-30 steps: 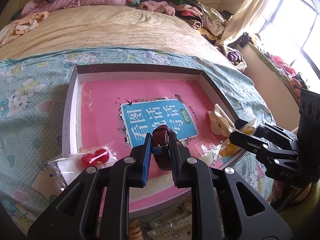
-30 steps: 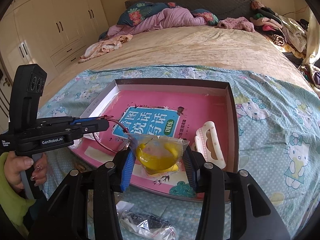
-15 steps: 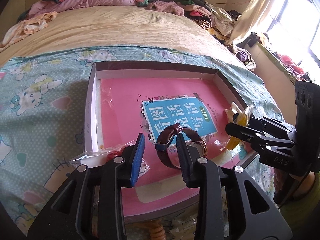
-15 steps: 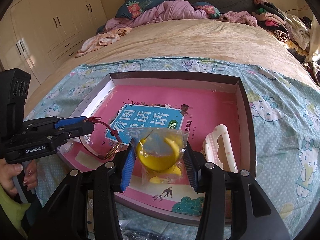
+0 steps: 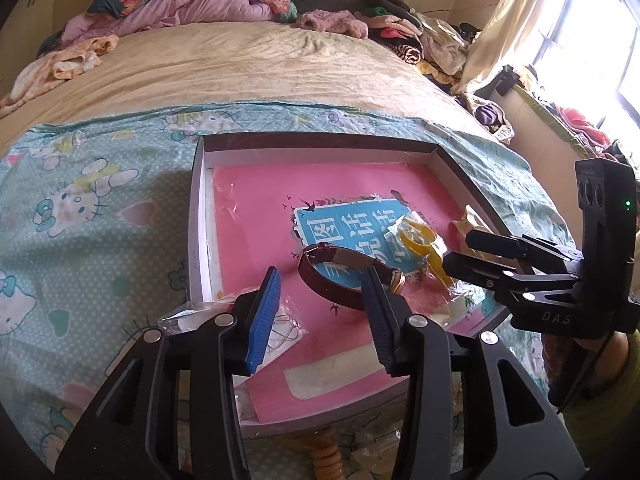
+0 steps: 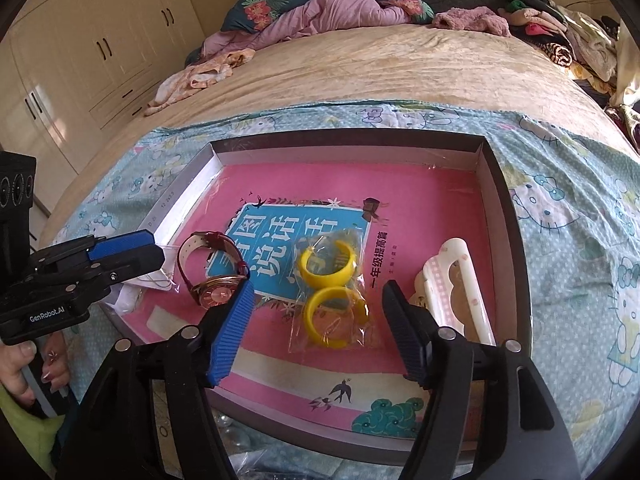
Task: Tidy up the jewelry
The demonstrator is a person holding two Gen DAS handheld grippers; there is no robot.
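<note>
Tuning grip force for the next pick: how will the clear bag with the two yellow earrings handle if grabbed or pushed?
The clear plastic bag holding two yellow hoop earrings looks thin and crinkled, so it is probably floppy and light. Its glossy film lies on the smooth pink book cover, so a push would likely slide it. The hoops sit loose inside and may shift if only the film is pinched.

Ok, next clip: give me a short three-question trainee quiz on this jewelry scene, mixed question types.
1. True or false: the watch lies inside the box.
2. What is sealed in the clear bag between the right hand-held gripper fingers? A) red beads B) two yellow rings C) a necklace
3. Fill in: the white hair clip lies near the box's ____ wall, as the right wrist view shows it.

Key: 1 true. 2 B, the yellow rings; the jaws are opening and the pads stand clear of the bag. 3 right.
</note>
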